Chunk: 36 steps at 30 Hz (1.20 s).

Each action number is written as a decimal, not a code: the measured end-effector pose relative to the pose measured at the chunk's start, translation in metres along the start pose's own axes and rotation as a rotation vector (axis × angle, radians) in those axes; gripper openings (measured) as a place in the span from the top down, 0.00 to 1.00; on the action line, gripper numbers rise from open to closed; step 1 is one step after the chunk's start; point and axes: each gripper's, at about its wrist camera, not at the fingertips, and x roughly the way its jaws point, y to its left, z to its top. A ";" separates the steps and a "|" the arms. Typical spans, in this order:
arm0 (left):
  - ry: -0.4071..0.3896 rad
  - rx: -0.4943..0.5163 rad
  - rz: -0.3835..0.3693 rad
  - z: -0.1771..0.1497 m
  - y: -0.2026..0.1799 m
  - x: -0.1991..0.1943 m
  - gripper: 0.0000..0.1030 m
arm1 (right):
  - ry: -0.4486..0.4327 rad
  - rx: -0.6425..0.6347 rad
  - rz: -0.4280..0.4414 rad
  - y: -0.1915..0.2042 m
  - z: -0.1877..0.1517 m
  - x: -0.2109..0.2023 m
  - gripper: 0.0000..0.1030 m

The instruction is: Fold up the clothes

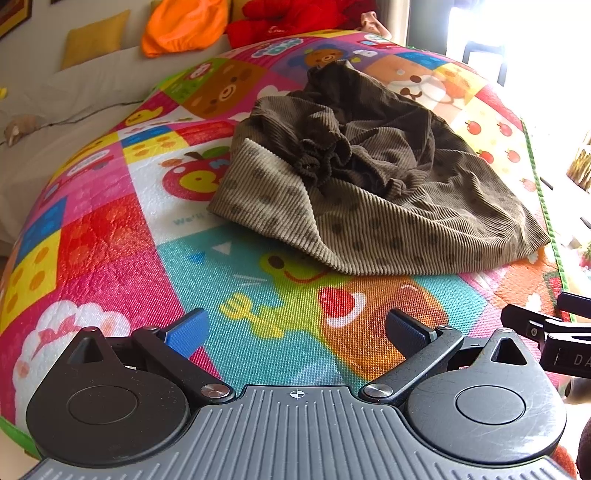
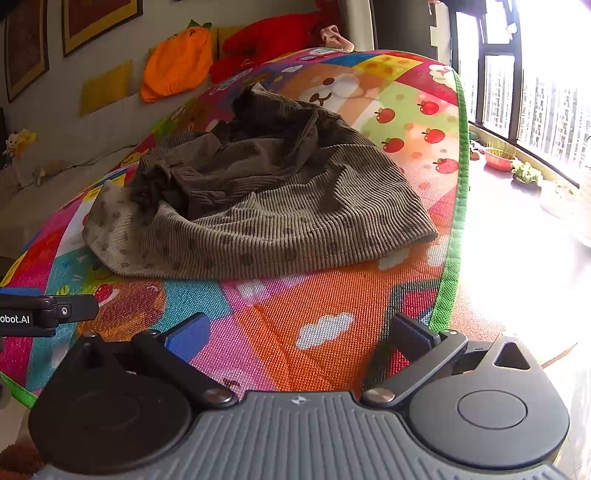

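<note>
A brown corduroy garment with dark spots lies crumpled on a colourful cartoon play mat; its gathered waistband bunches in the middle. It also shows in the right wrist view. My left gripper is open and empty, low over the mat just in front of the garment's near hem. My right gripper is open and empty, over the mat near its green right edge, short of the hem. Each gripper shows at the edge of the other's view.
The mat's green edge runs along the right, with bare floor and potted plants by a window beyond. A white sofa with yellow, orange and red cushions stands behind the mat.
</note>
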 end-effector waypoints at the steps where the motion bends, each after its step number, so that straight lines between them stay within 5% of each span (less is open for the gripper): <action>1: -0.001 0.001 0.000 0.000 0.000 0.000 0.00 | 0.000 0.001 0.000 0.000 0.000 0.000 0.00; 24: 0.009 -0.002 -0.003 0.006 0.003 0.001 0.00 | -0.009 -0.021 0.016 -0.002 0.010 -0.001 0.00; 31: -0.010 -0.025 -0.088 0.067 0.024 0.014 0.00 | -0.060 -0.108 0.069 -0.004 0.057 -0.002 0.00; 36: -0.045 -0.077 -0.110 0.125 0.041 0.051 0.00 | -0.026 -0.063 0.148 -0.014 0.108 0.049 0.00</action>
